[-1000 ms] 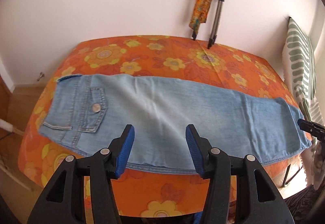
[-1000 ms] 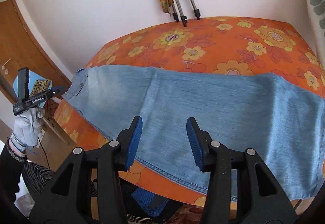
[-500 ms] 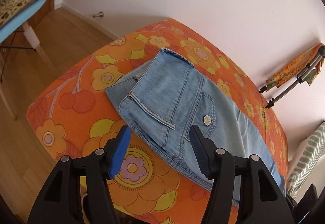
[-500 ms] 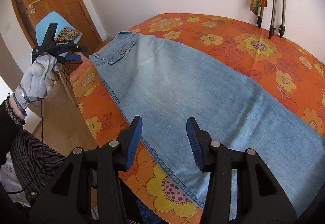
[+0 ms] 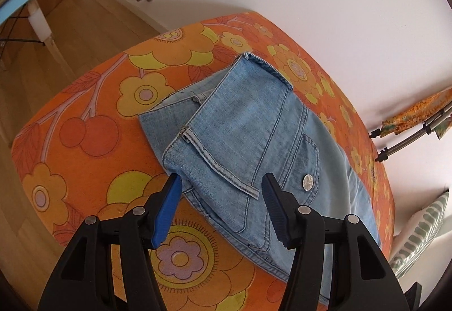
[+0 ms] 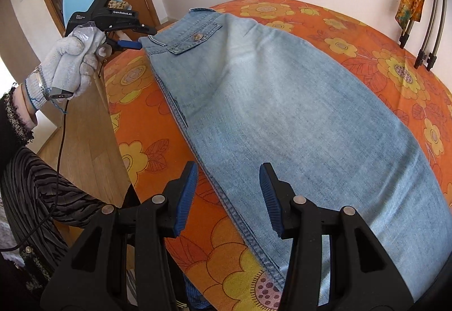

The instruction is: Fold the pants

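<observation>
Light blue pants [image 6: 282,102] lie lengthwise along the flowered table's [image 5: 84,119] near edge; left gripper [image 5: 221,205] and right gripper [image 6: 227,194] hover half-open, holding nothing. A shallow pinch could catch one denim layer only

White lettering "GenRobot.AI" stands on the black left gripper [image 6: 142,35] body — smaller print beside it unreadable.

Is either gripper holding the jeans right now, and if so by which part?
No, nothing is held. The left gripper hangs open over the waistband corner of the jeans; the right gripper is open above their near side seam.
</observation>
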Tool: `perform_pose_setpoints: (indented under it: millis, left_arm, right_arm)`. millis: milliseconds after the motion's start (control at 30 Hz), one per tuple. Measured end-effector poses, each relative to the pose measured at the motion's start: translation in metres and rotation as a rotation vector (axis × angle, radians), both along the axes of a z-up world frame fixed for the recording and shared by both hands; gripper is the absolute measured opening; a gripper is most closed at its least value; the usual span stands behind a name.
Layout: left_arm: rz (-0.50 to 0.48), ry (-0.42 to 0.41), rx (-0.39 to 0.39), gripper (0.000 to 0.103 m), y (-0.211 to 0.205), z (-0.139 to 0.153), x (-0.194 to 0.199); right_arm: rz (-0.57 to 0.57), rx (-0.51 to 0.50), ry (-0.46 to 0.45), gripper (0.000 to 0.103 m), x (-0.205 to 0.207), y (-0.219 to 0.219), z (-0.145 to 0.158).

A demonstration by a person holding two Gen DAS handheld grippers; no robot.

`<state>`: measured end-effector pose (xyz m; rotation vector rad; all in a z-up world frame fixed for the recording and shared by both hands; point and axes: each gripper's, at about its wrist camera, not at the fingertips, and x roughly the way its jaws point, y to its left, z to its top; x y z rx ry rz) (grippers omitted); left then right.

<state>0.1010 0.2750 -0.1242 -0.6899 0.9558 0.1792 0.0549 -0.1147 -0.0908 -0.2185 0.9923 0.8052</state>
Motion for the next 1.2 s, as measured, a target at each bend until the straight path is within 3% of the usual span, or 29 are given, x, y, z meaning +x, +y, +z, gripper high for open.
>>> perform_pose_setpoints:
  millis: [67, 167, 233, 333, 533, 700, 767, 833, 933, 1100, 1200]
  left_arm:
    - [0.002, 0.011, 0.010, 0.053, -0.001, -0.002, 0.004]
    - [0.016, 0.018, 0.023, 0.038, -0.002, -0.006, 0.008]
    - [0.025, 0.032, 0.064, 0.015, -0.003, -0.008, 0.010]
    - [0.042, 0.024, 0.068, 0.007, -0.001, -0.008, 0.010]
    - [0.034, -0.025, 0.095, 0.005, -0.003, 0.005, 0.010]
    - [0.050, 0.009, 0.028, 0.010, 0.002, -0.011, 0.017]
    - [0.034, 0.008, 0.063, 0.009, -0.003, -0.010, 0.020]
    - [0.014, -0.013, 0.126, 0.004, -0.010, -0.002, 0.023]
    - [0.015, -0.066, 0.149, 0.003, -0.013, 0.014, 0.024]
    - [0.083, -0.173, 0.178, 0.003, 0.004, 0.045, 0.005]
    - [0.098, -0.124, 0.201, 0.003, 0.014, 0.031, -0.002]
  right_arm:
    - [0.009, -0.005, 0.007, 0.047, 0.000, 0.001, -0.002]
    - [0.028, -0.012, 0.008, 0.047, -0.003, 0.004, -0.005]
    - [0.038, -0.027, 0.002, 0.047, -0.004, 0.008, -0.008]
    - [0.056, -0.038, 0.000, 0.047, -0.006, 0.015, -0.012]
    - [0.068, -0.078, -0.060, 0.047, -0.010, 0.033, -0.013]
    - [0.073, -0.076, -0.062, 0.047, -0.006, 0.046, -0.015]
    - [0.078, -0.081, -0.070, 0.046, -0.006, 0.051, -0.015]
    - [0.080, -0.078, -0.065, 0.029, -0.005, 0.054, -0.015]
    - [0.061, -0.055, -0.037, 0.009, 0.000, 0.052, -0.014]
    - [0.036, 0.033, 0.009, 0.005, 0.005, 0.048, -0.002]
    - [0.073, 0.031, 0.019, 0.004, -0.001, 0.058, -0.004]
